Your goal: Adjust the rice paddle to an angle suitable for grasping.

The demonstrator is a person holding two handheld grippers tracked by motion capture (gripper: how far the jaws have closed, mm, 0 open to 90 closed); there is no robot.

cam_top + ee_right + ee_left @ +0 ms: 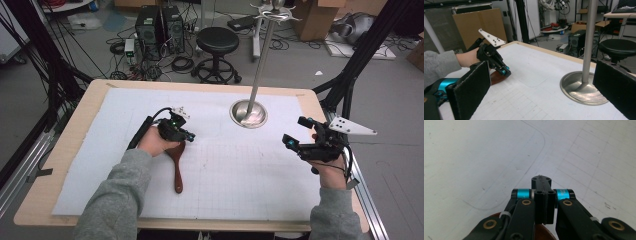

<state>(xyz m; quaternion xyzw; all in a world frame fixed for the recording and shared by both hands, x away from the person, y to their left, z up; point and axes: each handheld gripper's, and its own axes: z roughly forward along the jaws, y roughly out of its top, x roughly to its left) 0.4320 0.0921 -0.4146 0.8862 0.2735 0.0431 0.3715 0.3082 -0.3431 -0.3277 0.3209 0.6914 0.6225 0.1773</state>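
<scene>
Spoon (176, 167) in dark wood lies flat on the tabletop (65, 165) mat, at about eight o'clock from the steel stand (248, 113), bowl end toward twelve, handle toward six. We note the left hand-held gripper (189, 136) directly over the bowl end; in the left gripper view its jaws stand pressed together with nothing between them, and a brown curve of the spoon (541, 232) shows beneath the linkage. The right hand-held gripper (289, 142) hovers at four o'clock from the stand, well apart from the spoon; in the right gripper view its padded jaws stand wide apart, framing the stand (584, 85) and the left hand-held gripper (503, 70) beyond.

We judge the spoon light, rigid and smooth-finished, so somewhat slippery against flat pads. It lies low on the mat, which leaves little edge to catch. The handle, narrow and straight, offers the surest hold, taken across its width near the neck where the balance is closest; the rounded bowl would tend to squirt out. The left jaws must part before any grasp.
</scene>
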